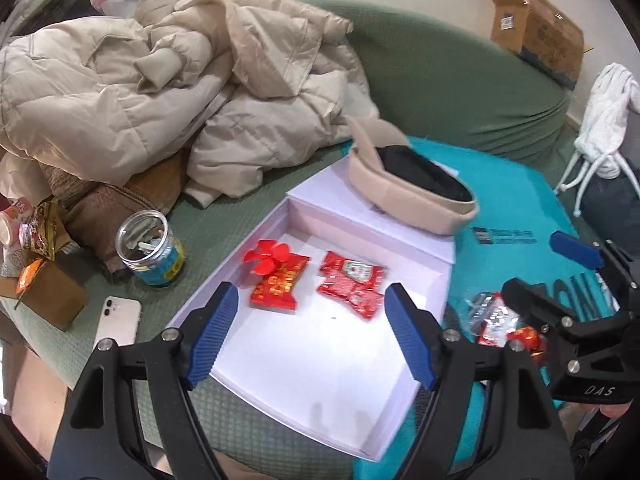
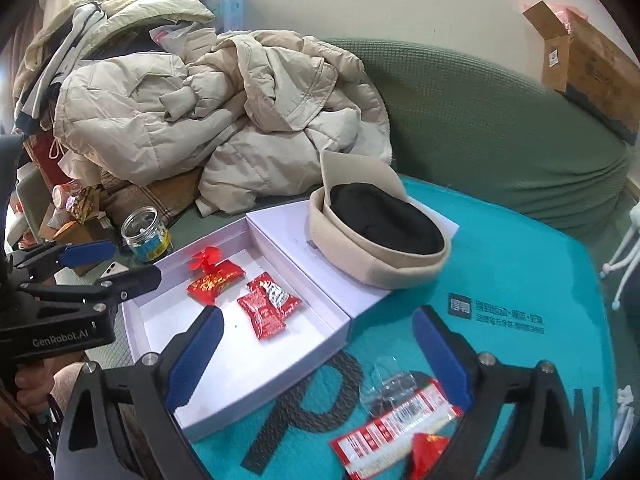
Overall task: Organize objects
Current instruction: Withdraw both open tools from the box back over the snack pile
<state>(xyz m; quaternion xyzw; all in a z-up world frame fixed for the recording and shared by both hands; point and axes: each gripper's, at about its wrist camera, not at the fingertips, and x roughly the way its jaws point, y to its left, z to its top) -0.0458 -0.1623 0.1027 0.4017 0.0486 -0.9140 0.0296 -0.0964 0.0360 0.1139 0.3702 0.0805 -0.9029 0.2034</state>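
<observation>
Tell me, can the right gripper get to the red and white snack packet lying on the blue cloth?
Probably yes. The right gripper is open with nothing in it, and the red and white packet lies just below on the teal cloth, outside the white box. Nothing covers it.

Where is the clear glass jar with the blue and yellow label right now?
In both wrist views the clear glass jar stands upright on the green sofa cover, just left of the open white cardboard box, with a white smartphone in front.
</observation>
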